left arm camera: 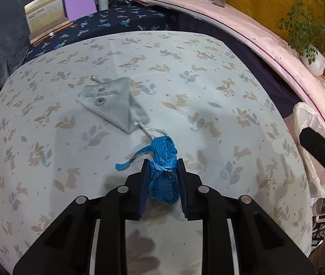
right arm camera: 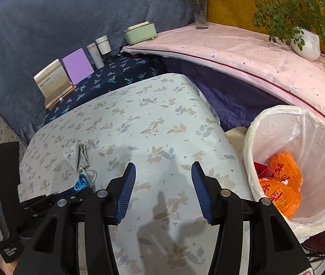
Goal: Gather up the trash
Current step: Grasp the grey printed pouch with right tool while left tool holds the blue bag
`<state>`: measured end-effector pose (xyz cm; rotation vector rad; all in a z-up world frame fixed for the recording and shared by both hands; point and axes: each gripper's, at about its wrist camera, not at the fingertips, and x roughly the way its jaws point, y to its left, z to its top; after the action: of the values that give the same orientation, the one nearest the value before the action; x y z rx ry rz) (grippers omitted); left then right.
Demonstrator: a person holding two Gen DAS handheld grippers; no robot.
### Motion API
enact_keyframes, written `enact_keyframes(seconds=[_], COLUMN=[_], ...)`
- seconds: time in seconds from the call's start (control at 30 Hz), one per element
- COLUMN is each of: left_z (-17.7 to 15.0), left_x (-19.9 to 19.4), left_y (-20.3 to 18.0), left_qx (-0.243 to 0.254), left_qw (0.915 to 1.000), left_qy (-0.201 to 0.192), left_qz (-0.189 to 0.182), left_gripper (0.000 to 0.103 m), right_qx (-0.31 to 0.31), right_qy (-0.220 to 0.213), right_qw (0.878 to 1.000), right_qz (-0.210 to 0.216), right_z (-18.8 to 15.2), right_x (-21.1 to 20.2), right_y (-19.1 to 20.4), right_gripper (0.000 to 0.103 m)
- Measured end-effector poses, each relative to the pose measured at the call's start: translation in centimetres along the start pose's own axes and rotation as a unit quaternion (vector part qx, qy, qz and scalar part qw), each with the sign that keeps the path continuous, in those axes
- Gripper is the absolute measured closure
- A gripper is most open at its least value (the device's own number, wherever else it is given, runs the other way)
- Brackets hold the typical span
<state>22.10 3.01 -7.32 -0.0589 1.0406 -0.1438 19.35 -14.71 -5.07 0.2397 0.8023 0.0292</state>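
My left gripper (left arm camera: 163, 163) is shut on a bundled blue measuring tape (left arm camera: 163, 160) just above the rabbit-print table cloth (left arm camera: 208, 91). A grey drawstring pouch (left arm camera: 114, 103) lies flat just beyond it, its cord running toward the tape. In the right wrist view the pouch (right arm camera: 75, 154) and the tape (right arm camera: 81, 183) show at the left. My right gripper (right arm camera: 163, 167) is open and empty over the table. A white bin with a plastic liner (right arm camera: 300, 137) stands to its right, with orange bags (right arm camera: 281, 183) and something red inside. The bin's liner edge shows in the left view (left arm camera: 307, 119).
A calendar stand (right arm camera: 52, 80), a purple card (right arm camera: 77, 65), white tubes (right arm camera: 99, 50) and a green box (right arm camera: 140, 33) stand on the far dark cloth. A flower vase (right arm camera: 200, 11) and a potted plant (right arm camera: 305, 43) stand on the pink shelf (right arm camera: 254, 57).
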Motion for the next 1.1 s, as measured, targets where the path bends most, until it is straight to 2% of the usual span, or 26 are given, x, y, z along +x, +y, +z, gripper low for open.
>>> enact_keyframes(seconds=[0.17, 0.5, 0.83, 1.1], left_z=[0.1, 0.6, 2.2, 3.5], left_x=[-1.9, -3.9, -3.6, -2.1], left_y=[2.9, 9.3, 13.0, 14.4], left_qx=[-0.032, -0.071, -0.077, -0.065], left_qw=[0.9995, 0.9963, 0.9946, 0.9944], left_qy=[-0.007, -0.026, -0.038, -0.039], left_qz=[-0.002, 0.041, 0.058, 0.075], left_gripper=[0.081, 0.080, 0.081, 0.080], right_qx=[-0.015, -0.037, -0.071, -0.085], right_qy=[0.004, 0.026, 0.052, 0.071], right_qw=[1.000, 0.998, 0.994, 0.992], right_qz=[0.012, 0.045, 0.062, 0.059], right_z=[-0.5, -0.7, -0.1, 0.4], right_x=[-0.1, 1.7, 6.3, 10.3], right_y=[2.2, 7.4, 13.3, 15.4], right_gripper=[0.053, 0.053, 0.053, 0.053])
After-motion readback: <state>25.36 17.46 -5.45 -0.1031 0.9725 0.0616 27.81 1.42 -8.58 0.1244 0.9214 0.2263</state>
